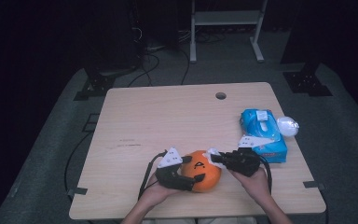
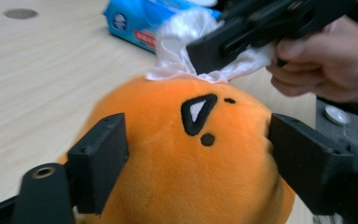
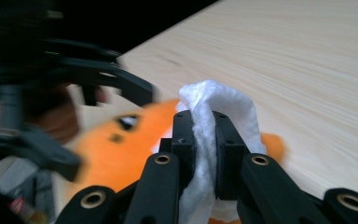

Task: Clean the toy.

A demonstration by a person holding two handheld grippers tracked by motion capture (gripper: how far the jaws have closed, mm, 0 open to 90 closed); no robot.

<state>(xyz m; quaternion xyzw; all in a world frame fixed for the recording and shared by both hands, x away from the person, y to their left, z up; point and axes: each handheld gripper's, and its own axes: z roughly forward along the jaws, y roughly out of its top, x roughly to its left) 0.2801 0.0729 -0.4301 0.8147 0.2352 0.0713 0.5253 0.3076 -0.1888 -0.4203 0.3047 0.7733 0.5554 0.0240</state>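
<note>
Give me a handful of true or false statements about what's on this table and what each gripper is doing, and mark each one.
1. The right gripper is clamped on a white tissue. True.
2. The left gripper has its jaws on either side of a blue ball. False: it flanks an orange plush toy with a black-stitched face.
3. The tissue touches the top of the plush toy. True.
4. The blue tissue pack lies at the table's left edge. False: it lies near the right edge, beyond the right gripper.
5. The wooden table has a round hole near its far edge. True.
6. The plush toy stands on top of the tissue pack. False: it rests on the table, apart from the pack.
</note>
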